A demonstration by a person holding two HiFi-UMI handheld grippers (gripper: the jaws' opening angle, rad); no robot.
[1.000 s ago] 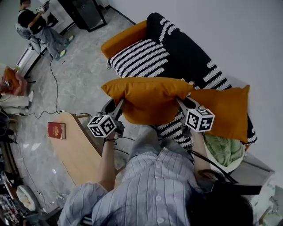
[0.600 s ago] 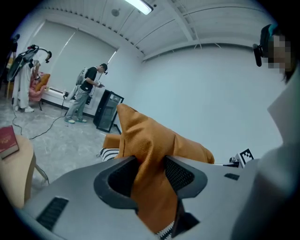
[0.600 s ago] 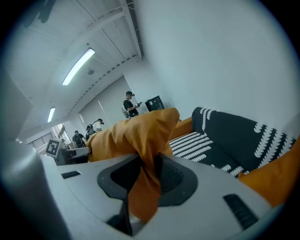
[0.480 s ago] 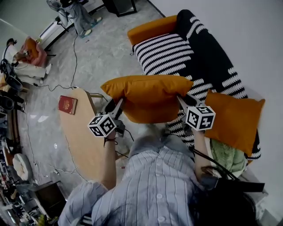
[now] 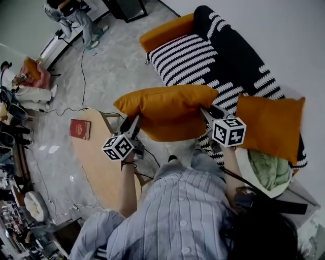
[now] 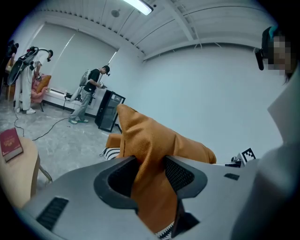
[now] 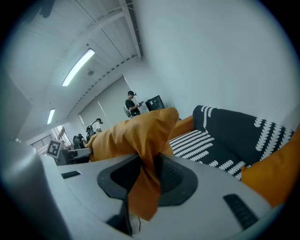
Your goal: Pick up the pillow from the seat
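Note:
An orange pillow hangs in the air in front of the person, clear of the black-and-white striped sofa seat. My left gripper is shut on the pillow's left corner, and the orange fabric is pinched between its jaws. My right gripper is shut on the right corner, with a fold of orange cloth squeezed between its pads. A second orange pillow lies on the sofa at the right.
A light wooden table with a red book stands at the left. A green cloth lies by the sofa's right end. Cables run over the grey floor. People stand far off at the upper left.
The view has shifted: the sofa and room have slid in the frame between the earlier pictures and now. The pillow stays raised between both grippers, held the same way.

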